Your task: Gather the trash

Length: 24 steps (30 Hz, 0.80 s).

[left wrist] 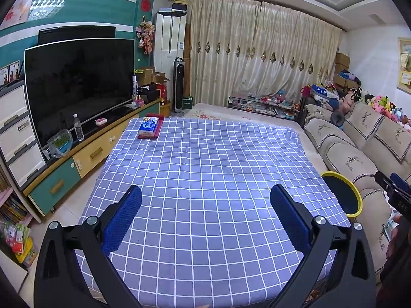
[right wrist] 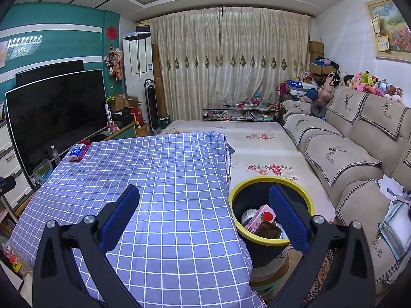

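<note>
A black bin with a yellow rim (right wrist: 272, 182) stands beside the right edge of the checked table (right wrist: 159, 179); its rim also shows in the left wrist view (left wrist: 357, 197). Inside lie a pink carton (right wrist: 260, 217), a brown container (right wrist: 267, 229) and a pale round item. My right gripper (right wrist: 204, 214) hangs open above the table's right edge, its right finger over the bin. My left gripper (left wrist: 205, 217) is open over the near part of the checked cloth (left wrist: 205, 159), holding nothing. The right gripper's tip (left wrist: 393, 187) shows at the far right of the left wrist view.
A blue tissue pack on a red tray (left wrist: 150, 127) sits at the table's far left corner. A TV (left wrist: 77, 84) on a low cabinet (left wrist: 84, 159) with a water bottle (left wrist: 78, 128) runs along the left. A beige sofa (right wrist: 346, 159) lies right, papers (right wrist: 393, 205) on it.
</note>
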Tool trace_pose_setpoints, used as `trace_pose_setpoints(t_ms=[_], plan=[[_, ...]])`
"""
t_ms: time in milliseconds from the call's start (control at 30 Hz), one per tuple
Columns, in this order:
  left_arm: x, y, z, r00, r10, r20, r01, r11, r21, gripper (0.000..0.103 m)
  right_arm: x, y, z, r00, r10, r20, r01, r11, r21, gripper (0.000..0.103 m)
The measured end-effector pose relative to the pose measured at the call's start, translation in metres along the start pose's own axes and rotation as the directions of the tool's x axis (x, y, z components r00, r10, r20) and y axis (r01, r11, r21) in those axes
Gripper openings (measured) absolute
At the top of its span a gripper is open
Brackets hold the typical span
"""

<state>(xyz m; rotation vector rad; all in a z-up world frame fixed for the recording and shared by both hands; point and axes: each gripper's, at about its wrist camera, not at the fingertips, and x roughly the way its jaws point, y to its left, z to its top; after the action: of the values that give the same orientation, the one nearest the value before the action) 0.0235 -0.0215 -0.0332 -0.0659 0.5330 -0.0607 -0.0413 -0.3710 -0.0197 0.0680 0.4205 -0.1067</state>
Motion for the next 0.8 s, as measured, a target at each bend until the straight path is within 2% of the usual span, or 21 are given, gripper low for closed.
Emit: trace_pose_setpoints(t_ms=[800], plan=[[0.008,-0.0018,-0.0064,1.0,-0.013,-0.019,0.013,1.0,-0.001,0.098,0.0039,-0.0003,-0.0019,1.0,0.002,-0.009,-0.002,1.0,0.001,0.096]])
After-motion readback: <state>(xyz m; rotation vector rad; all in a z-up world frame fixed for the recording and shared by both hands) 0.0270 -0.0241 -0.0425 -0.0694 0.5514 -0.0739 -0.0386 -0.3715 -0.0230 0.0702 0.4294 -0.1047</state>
